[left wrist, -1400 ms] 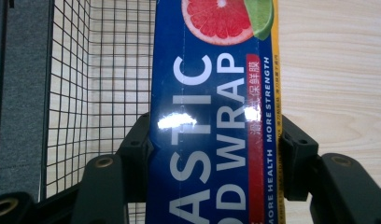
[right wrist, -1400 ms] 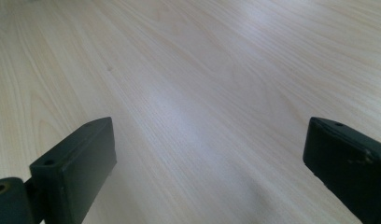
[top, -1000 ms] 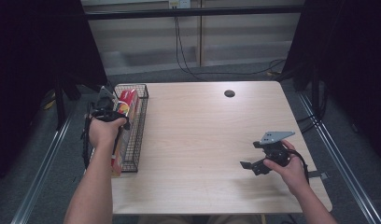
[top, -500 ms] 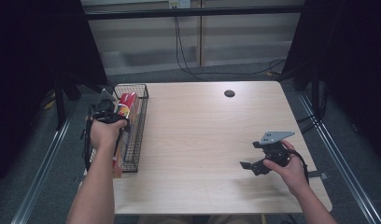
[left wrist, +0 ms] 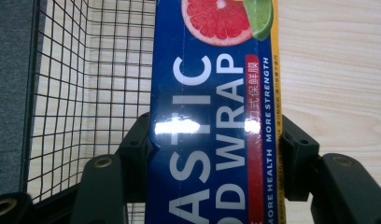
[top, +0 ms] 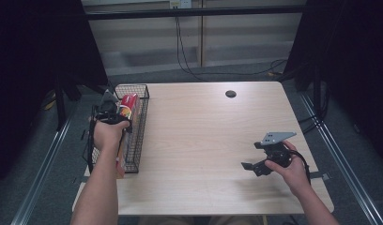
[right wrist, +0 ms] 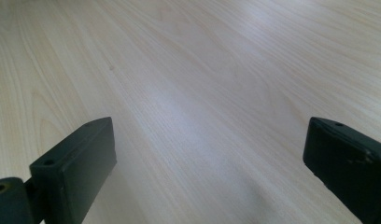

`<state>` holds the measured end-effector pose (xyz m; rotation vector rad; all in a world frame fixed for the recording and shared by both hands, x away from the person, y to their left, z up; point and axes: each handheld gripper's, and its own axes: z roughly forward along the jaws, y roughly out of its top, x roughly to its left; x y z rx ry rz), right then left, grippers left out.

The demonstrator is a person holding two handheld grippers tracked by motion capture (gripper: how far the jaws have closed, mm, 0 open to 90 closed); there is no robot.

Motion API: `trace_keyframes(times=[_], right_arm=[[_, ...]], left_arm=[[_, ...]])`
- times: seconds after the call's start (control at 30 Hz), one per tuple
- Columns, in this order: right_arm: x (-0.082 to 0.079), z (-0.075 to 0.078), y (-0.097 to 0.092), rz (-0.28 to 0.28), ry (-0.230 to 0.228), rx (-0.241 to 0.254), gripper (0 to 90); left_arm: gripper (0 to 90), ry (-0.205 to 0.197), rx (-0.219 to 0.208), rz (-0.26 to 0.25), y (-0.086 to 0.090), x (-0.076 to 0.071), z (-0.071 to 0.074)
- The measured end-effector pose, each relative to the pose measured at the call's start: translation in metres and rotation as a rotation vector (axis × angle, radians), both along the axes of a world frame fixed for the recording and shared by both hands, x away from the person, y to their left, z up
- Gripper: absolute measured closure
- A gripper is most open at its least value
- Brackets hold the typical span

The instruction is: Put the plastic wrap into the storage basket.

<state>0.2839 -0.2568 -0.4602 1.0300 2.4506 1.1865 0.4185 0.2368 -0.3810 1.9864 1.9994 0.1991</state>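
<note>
Because the plastic wrap box (left wrist: 212, 112) sat clamped between the jaws of the left gripper (left wrist: 212, 154), the question of direction was already settled on that side: the box lay straight ahead of that gripper, its long axis running away along the line of the jaws, with the printed lettering reading lengthwise and a grapefruit picture at the far end. In the left gripper view the two black jaws pressed on the box's long side faces, one on each, so the grip crossed the narrow width, not the length. From the high view the box (top: 128, 104) stood at the left edge of the table, over the wire basket (top: 139, 140), its red end pointing toward the far side; whether its lower end touched the basket floor could not be told. The basket itself lay with its long side running near to far, matching the box's axis, so a lowering or lifting move would likely need little turning. The left gripper (top: 108, 108) was plainly the nearer one. The right gripper (top: 264, 157) rested well apart at the near right of the table (top: 203, 131), jaws spread wide over bare wood, holding nothing.
</note>
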Motion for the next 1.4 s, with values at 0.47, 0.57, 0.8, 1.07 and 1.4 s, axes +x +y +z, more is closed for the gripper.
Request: trace_keyframes(times=[0.47,0.57,0.8,1.07,1.4], right_arm=[[0.000,0.000,-0.001,0.002,-0.002,-0.004,2.1],[0.000,0.000,-0.001,0.004,-0.004,-0.006,2.1],[-0.001,0.000,-0.001,0.000,0.000,-0.007,2.1],[-0.002,0.000,-0.001,0.000,-0.003,-0.013,2.1],[-0.001,0.000,-0.001,0.000,-0.003,-0.017,2.1]], left_arm=[[41.9,0.014,0.011,0.001,-0.001,0.002,-0.009],[41.8,0.021,0.008,0.011,-0.003,0.002,-0.011],[41.6,0.032,0.021,0.013,-0.005,0.004,-0.014],[41.1,0.052,0.027,-0.005,-0.007,0.005,-0.017],[39.4,0.064,0.033,-0.039,-0.006,0.005,-0.021]])
